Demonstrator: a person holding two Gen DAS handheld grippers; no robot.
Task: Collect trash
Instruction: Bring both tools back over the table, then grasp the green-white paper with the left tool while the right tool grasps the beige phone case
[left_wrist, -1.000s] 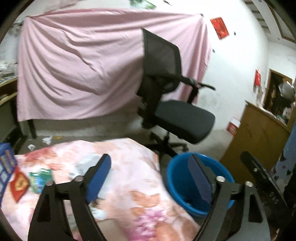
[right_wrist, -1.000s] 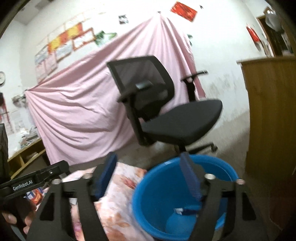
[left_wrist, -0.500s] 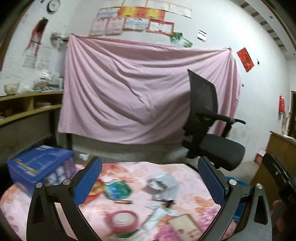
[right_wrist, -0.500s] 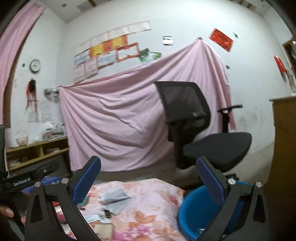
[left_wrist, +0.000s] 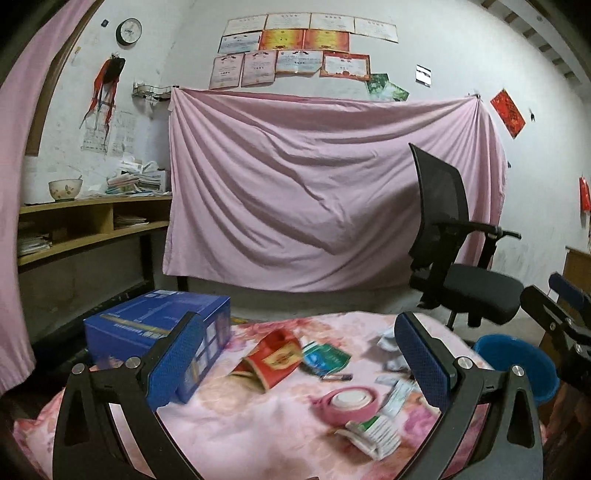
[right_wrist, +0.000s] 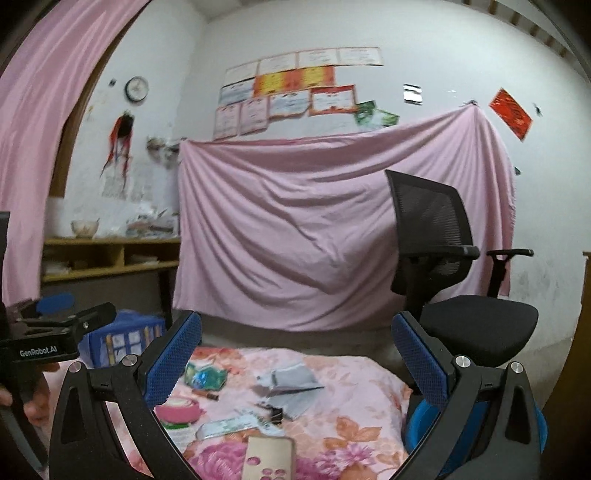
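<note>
Litter lies on a table with a pink floral cloth (left_wrist: 258, 424): a red packet (left_wrist: 275, 360), a green wrapper (left_wrist: 325, 356), a grey bag (right_wrist: 286, 380), white wrappers (left_wrist: 373, 434) and a small battery (left_wrist: 336, 376). A blue bucket (left_wrist: 517, 362) stands on the floor at the table's right end; it also shows in the right wrist view (right_wrist: 476, 421). My left gripper (left_wrist: 295, 358) is open and empty above the table. My right gripper (right_wrist: 295, 358) is open and empty too, held above the table's right part.
A blue box (left_wrist: 155, 332) stands at the table's left. A pink tape roll (left_wrist: 349, 402) and a remote (right_wrist: 267, 458) lie among the litter. A black office chair (left_wrist: 461, 258) stands behind right, before a pink sheet (left_wrist: 314, 192). Wooden shelves (left_wrist: 85, 229) stand at left.
Both grippers have swung up and left from the bucket to face the table. Their jaws have opened wider.
</note>
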